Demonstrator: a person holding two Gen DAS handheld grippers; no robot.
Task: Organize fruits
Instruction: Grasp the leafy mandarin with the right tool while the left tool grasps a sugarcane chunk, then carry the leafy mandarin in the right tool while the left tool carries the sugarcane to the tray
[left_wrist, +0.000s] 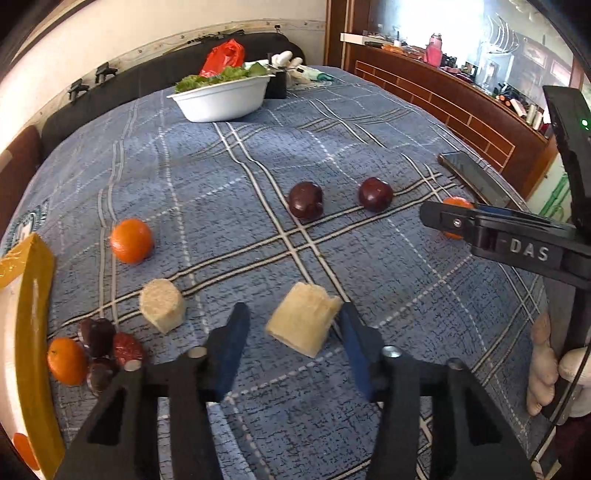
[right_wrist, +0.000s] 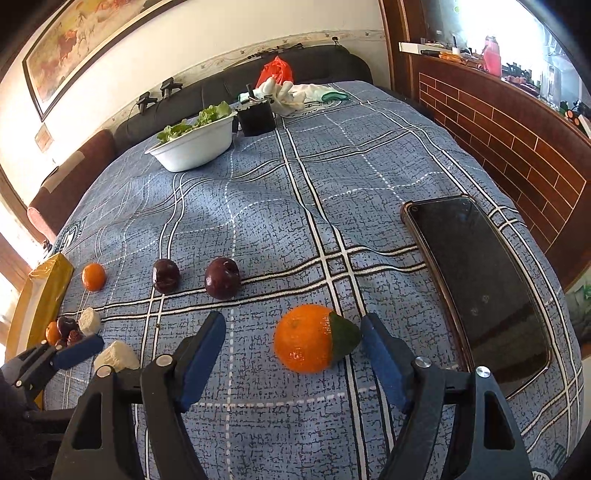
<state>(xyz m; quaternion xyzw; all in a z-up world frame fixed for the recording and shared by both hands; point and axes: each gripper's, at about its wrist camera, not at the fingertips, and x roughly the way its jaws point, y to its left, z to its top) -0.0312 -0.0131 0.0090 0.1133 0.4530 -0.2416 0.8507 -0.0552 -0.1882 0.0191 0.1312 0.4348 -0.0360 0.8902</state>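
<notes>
The right claw (left_wrist: 439, 218) hides most of the round orange mandarin with a green leaf (right_wrist: 304, 341) in the left wrist view; its own camera shows that fruit lying between its spread blue pads, untouched. The left claw (left_wrist: 293, 332) stands apart around a pale cut block (left_wrist: 303, 317), the right pad just beside it; contact cannot be told. A yellow-rimmed tray (left_wrist: 33, 314) is cut off at the left edge, dark fruits (left_wrist: 98, 336) bunched beside it. A blue plaid cloth (left_wrist: 221, 206) covers the table, and a dark sofa (right_wrist: 207, 88) lines the wall behind.
</notes>
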